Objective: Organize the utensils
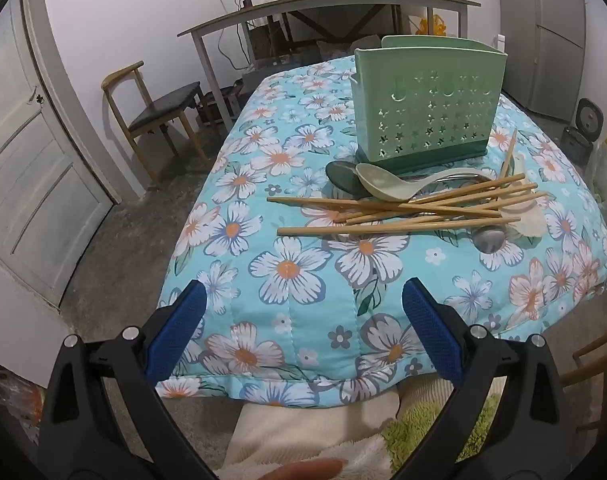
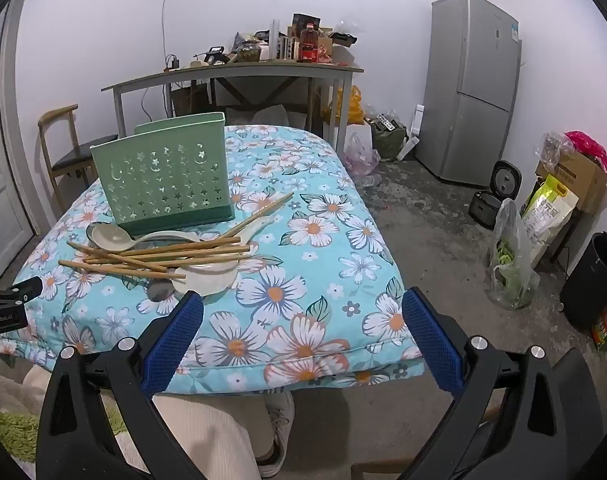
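Note:
A green perforated utensil holder [image 1: 427, 108] [image 2: 167, 176] stands upright on the flowered cloth. In front of it lies a pile of several wooden chopsticks [image 1: 387, 210] [image 2: 151, 258], a pale ceramic spoon [image 1: 383, 182] [image 2: 111, 237], a dark spoon [image 1: 341, 178] and a metal spoon [image 1: 489, 238] [image 2: 159, 290]. A white ceramic spoon [image 2: 207, 278] lies under the chopsticks' right ends. My left gripper [image 1: 303, 308] hangs open over the table's near edge, well short of the pile. My right gripper [image 2: 303, 316] is open too, just right of the pile, nothing between its fingers.
The table [image 1: 287, 328] wears a blue quilted floral cloth. A wooden chair [image 1: 151, 108] stands at the left, a cluttered desk [image 2: 231, 72] behind, a grey fridge [image 2: 471, 88] and bags [image 2: 511, 256] on the right. A person's legs are below the near edge.

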Motion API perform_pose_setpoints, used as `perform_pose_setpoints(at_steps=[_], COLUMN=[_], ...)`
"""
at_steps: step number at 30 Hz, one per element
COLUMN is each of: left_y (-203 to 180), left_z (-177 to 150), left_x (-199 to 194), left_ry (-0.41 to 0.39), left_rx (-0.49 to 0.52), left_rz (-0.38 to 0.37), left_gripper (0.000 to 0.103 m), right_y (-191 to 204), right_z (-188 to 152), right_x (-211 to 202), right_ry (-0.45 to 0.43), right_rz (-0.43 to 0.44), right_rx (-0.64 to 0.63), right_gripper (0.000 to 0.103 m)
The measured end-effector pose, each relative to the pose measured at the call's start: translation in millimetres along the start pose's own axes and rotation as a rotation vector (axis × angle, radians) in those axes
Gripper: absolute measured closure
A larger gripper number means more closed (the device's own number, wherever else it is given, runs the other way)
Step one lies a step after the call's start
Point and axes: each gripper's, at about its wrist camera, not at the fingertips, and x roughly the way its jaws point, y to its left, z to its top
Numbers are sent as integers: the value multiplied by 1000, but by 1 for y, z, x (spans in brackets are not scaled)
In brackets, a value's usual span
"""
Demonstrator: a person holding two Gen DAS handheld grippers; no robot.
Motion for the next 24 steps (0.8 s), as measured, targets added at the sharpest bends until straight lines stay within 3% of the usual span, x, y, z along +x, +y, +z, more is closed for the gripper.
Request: perform_pose_setpoints(at_steps=[24], left_y=[0], left_z=[0], left_x=[1], left_ry=[13], left_rx=[-3], left_rz=[-5], left_gripper=[8], right_y=[1], right_z=[1], right_x=[0], right_ry=[-1], right_rz=[-5], right_rx=[-7], right_gripper=[6])
